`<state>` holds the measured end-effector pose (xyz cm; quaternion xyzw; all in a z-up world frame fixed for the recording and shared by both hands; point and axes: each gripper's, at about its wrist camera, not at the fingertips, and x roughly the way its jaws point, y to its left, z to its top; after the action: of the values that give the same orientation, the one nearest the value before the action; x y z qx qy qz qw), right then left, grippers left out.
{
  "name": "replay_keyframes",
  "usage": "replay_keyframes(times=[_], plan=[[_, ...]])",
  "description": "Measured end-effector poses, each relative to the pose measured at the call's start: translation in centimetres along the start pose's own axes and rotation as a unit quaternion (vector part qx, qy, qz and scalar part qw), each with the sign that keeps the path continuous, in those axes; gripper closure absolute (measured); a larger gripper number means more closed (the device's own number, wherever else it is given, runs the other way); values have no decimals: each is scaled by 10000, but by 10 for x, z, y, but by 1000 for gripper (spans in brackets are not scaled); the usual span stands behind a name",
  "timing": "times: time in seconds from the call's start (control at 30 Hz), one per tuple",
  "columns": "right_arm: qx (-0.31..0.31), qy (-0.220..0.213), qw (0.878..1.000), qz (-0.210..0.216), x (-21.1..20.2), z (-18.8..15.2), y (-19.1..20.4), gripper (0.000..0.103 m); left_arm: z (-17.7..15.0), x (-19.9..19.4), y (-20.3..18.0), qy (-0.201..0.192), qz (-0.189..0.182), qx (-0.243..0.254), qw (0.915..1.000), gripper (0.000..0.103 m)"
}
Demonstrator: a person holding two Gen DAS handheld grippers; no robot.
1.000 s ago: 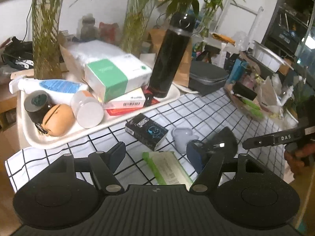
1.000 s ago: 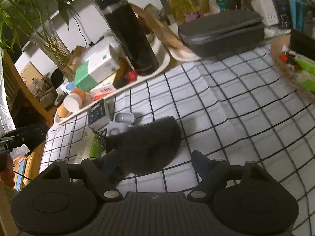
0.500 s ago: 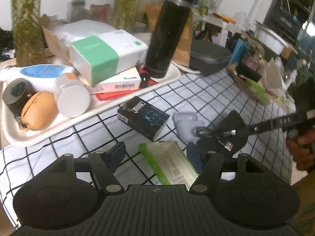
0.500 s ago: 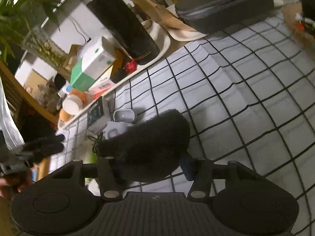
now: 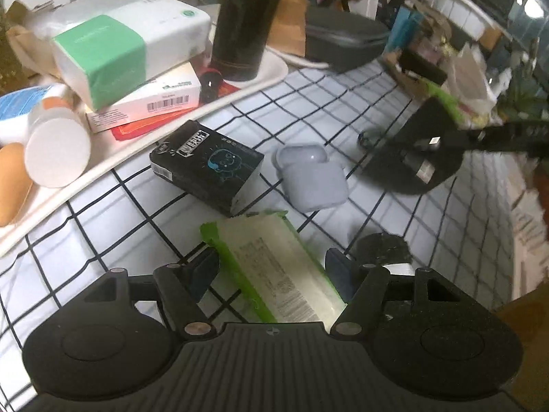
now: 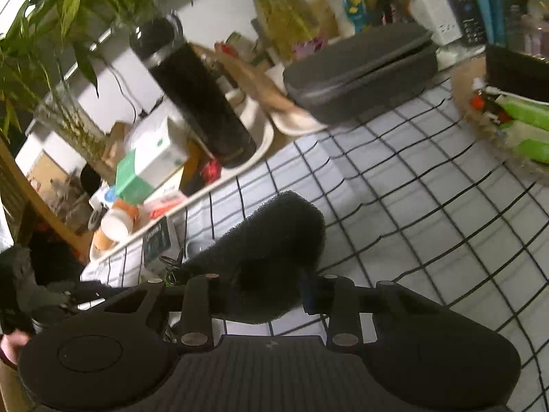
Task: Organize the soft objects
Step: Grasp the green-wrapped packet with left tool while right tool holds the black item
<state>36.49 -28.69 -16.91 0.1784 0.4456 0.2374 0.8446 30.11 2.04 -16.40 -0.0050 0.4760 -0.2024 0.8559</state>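
R gripper (image 6: 255, 292): jaws closing w/ black sponge (image 6: 271, 240) between them, pads pressing its near end; rest of sponge sticks out ahead over the grid cloth (image 6: 411, 206). Looks lifted off the cloth, but can't confirm.

L gripper (image 5: 271, 267): jaws apart, gripping nothing. Green-edged packet (image 5: 274, 271) lies between the fingers, not touched. Just ahead: black box (image 5: 206, 168); ahead-right: grey earbud case (image 5: 310, 180). Tray (image 5: 271, 68) w/ tissue pack (image 5: 123, 41) and black bottle (image 5: 247, 20) further ahead-left.

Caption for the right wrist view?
Right gripper closing on a black foam pad above the checked tablecloth.
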Motion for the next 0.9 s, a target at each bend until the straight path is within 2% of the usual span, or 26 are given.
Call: replay_keyframes(times=[0.17,0.27,0.33,0.43,0.53,0.57,0.6,0.9], plan=[[3,-109,9997,-219,-6,3,-1,68,0,8,-15,-44,234,534,9983,26],[-16,-109,9995,-284,-4,2,0,68,-7,14,-31,-16,609,1245,9903,22],[-54,-118,9994,-334,-5,1,0,68,-10,11,-33,-33,768,1465,9862,21],[-51,-146,9991,-388,-8,0,-1,69,-9,9,-22,32,826,1178,9896,22],[22,-189,9991,-385,-12,0,-4,69,-10,6,-14,-24,778,875,9931,31],[32,-194,9991,-378,-13,0,-4,69,-9,5,-14,-51,818,875,9928,42],[28,-192,9991,-370,-14,-1,-3,69,-10,3,-14,-91,819,858,9929,49],[8,-218,9993,-314,-20,-3,2,71,-12,-3,-11,-80,803,777,9937,54]])
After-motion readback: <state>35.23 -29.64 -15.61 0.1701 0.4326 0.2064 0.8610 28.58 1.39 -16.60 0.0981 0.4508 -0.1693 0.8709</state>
